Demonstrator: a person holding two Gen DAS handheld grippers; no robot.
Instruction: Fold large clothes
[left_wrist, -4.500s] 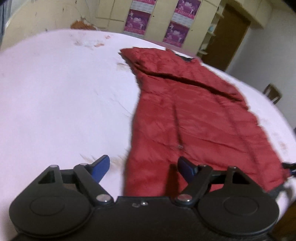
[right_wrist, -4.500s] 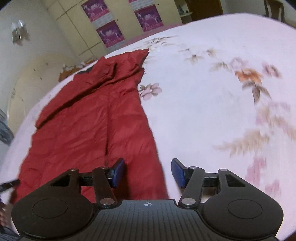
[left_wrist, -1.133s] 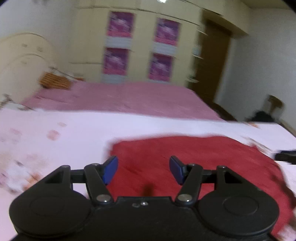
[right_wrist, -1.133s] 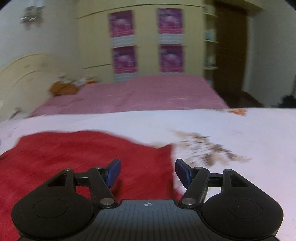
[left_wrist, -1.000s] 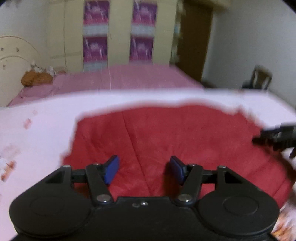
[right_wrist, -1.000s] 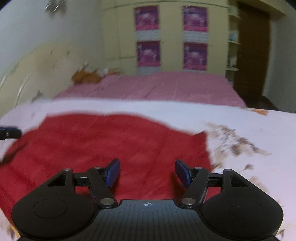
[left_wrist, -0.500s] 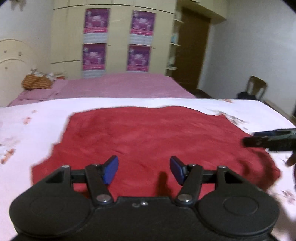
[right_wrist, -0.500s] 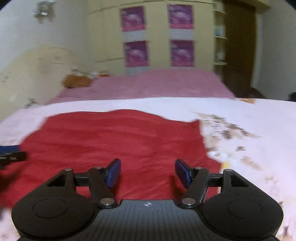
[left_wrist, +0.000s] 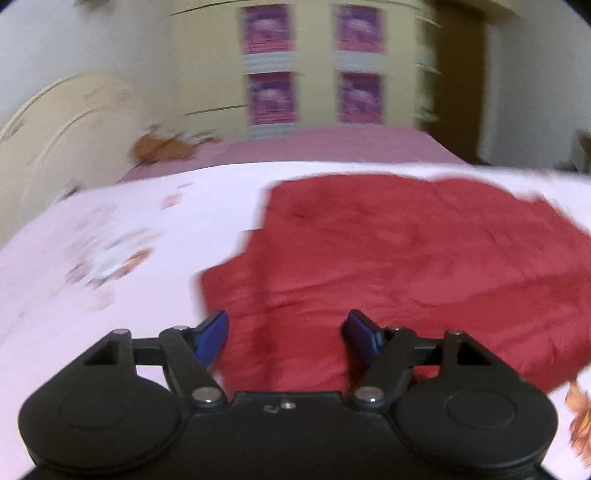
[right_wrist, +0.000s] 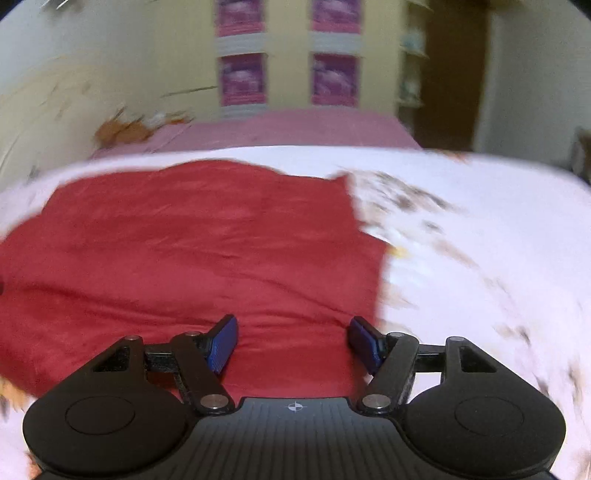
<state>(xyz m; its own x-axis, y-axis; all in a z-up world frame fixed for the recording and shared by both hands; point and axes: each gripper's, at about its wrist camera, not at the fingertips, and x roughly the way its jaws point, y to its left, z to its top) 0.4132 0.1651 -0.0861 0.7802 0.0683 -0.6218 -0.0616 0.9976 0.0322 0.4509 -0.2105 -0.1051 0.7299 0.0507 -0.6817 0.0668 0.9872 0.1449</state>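
Observation:
A red quilted garment (left_wrist: 424, 258) lies folded in a broad block on the pale floral bedsheet (left_wrist: 110, 240). It also shows in the right wrist view (right_wrist: 192, 243). My left gripper (left_wrist: 288, 334) is open and empty, just above the garment's near left corner. My right gripper (right_wrist: 291, 341) is open and empty, above the garment's near right part, close to its right edge. Both views are motion-blurred.
A second bed with a pink cover (left_wrist: 314, 144) stands behind. A cream headboard (left_wrist: 66, 122) is at the left. A wardrobe with purple posters (left_wrist: 314, 62) and a dark door (left_wrist: 458, 81) line the far wall. Floral print (right_wrist: 413, 199) marks the sheet to the right.
Earlier the garment lay long and flat; it now lies folded shorter. In the last half second both grippers swung, the left toward the garment's left corner, the right toward its right edge.

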